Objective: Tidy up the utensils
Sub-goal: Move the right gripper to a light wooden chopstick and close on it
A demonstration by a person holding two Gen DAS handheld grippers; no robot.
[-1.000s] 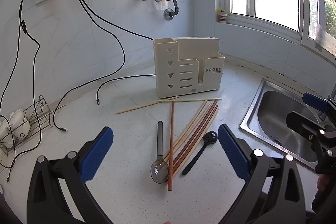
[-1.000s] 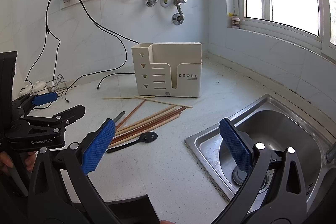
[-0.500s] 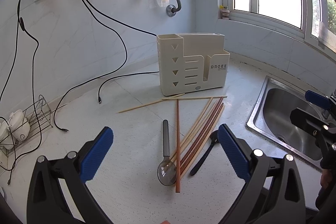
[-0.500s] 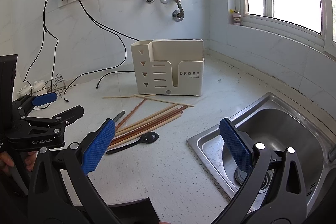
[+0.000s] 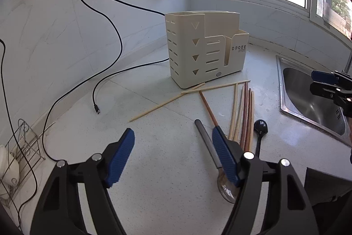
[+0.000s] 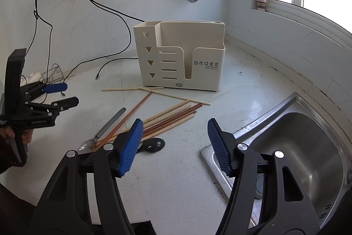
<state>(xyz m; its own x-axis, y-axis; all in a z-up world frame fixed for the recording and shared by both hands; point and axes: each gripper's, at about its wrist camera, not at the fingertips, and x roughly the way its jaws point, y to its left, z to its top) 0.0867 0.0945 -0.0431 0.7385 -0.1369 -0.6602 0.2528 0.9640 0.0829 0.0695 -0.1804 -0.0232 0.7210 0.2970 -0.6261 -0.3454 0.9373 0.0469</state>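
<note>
A cream utensil holder (image 5: 206, 47) (image 6: 182, 58) stands on the white counter. In front of it lie several wooden chopsticks (image 5: 242, 111) (image 6: 169, 116), a metal spoon with a grey handle (image 5: 208, 144) (image 6: 105, 127) and a black spoon (image 5: 259, 131) (image 6: 151, 144). My left gripper (image 5: 172, 153) is open and empty above the counter, left of the spoon. My right gripper (image 6: 175, 144) is open and empty above the counter between the black spoon and the sink. Each gripper shows in the other view, the left one (image 6: 59, 95) and the right one (image 5: 327, 83).
A steel sink (image 5: 312, 98) (image 6: 297, 147) is set into the counter at the right. Black cables (image 5: 96, 89) run from wall sockets across the counter. A wire rack with white cups (image 5: 13, 160) stands at the far left. Pipes and a window are behind.
Both grippers have moved forward and lower toward the utensils. Both pairs of jaws have narrowed but stay open. The left view has swung left, so the utensils lie further right.
</note>
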